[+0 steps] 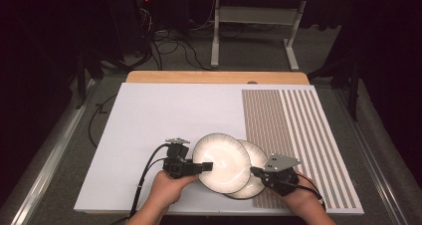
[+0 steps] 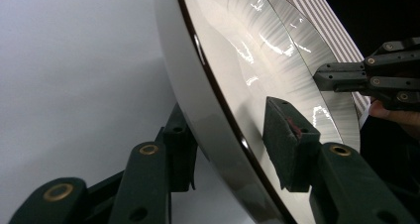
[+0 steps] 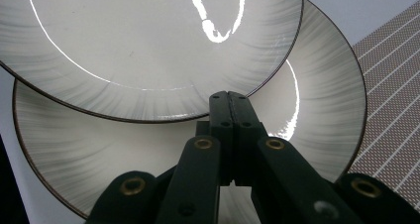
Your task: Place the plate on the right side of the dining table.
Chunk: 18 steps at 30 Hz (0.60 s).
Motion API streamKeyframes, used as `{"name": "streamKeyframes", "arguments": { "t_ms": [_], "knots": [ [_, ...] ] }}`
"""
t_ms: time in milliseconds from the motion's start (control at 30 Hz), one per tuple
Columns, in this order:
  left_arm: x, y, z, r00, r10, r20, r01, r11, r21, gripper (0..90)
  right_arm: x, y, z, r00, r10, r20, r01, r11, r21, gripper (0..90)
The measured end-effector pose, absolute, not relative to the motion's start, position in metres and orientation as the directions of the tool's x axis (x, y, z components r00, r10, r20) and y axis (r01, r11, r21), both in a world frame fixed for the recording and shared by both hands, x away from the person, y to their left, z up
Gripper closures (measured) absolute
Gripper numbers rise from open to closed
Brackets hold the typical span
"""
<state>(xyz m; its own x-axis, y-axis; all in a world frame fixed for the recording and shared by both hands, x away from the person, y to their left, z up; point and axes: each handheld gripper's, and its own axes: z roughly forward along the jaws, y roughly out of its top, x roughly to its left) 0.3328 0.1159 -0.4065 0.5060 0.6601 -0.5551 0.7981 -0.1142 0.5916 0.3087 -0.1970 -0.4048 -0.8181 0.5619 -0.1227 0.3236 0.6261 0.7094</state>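
While the room behind stays dark, a white sheet (image 1: 164, 120) with a striped patch (image 1: 298, 135) covers the tabletop.
Two shiny, pale plates overlap near the front edge. The left gripper (image 1: 205, 166) clamps the top plate (image 1: 221, 160) by its rim; the right gripper (image 1: 255, 171), jaws together, rests on the bottom plate (image 1: 256, 160).

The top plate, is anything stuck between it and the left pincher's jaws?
No. The left gripper has its jaws on either side of the top plate rim, one pad under it and one on its face, with nothing in between. The lower plate lies under its far side.
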Motion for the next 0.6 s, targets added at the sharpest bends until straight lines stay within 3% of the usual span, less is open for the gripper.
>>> {"name": "streamKeyframes", "arguments": {
  "t_ms": [600],
  "knots": [
    [0.3315,0.1165,-0.4063,0.496,0.649,-0.576,0.797,-0.078,0.599,63.3,0.3068,-0.1989,-0.4023,-0.812,0.570,-0.124,0.326,0.620,0.714,90.0]
  ]
}}
